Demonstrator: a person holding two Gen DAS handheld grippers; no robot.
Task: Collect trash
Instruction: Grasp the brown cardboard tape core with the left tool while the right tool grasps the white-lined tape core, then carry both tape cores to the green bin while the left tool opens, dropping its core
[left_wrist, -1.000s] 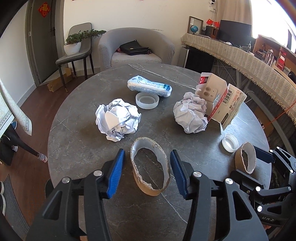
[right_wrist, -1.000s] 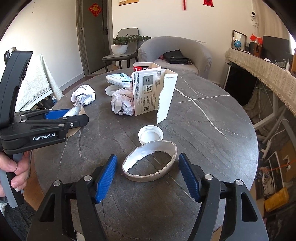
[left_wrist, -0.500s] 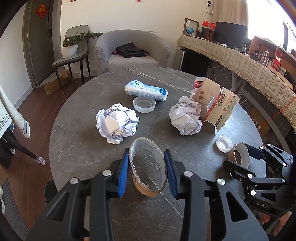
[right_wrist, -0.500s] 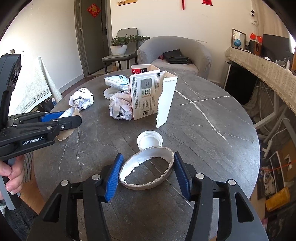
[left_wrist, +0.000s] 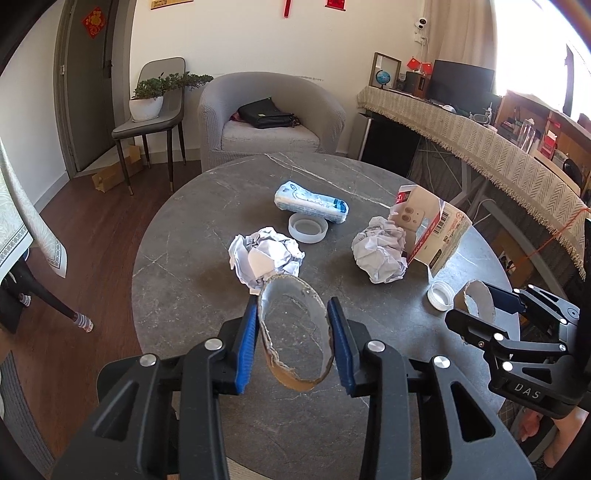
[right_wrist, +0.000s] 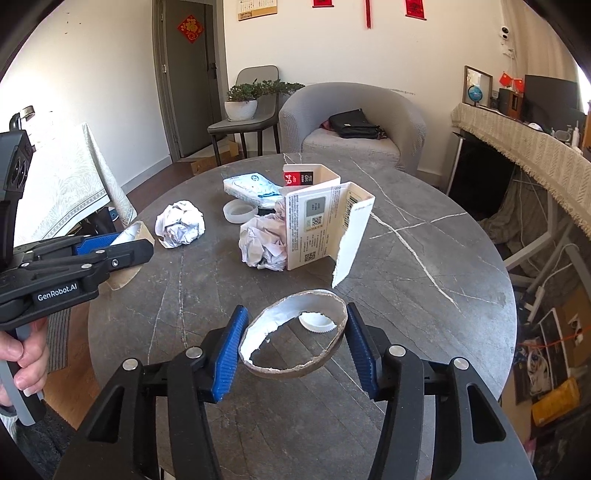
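A torn brown cardboard ring (left_wrist: 295, 332) is clamped between the blue pads of the left claw (left_wrist: 295, 338), raised above the round grey stone bench (left_wrist: 177, 266); a second torn cardboard ring (right_wrist: 295, 336) is gripped by the right claw (right_wrist: 293, 341)

Round grey marble table (left_wrist: 177, 258) with paper balls (left_wrist: 266, 254), torn carton (left_wrist: 432, 229), caps (left_wrist: 439, 295).
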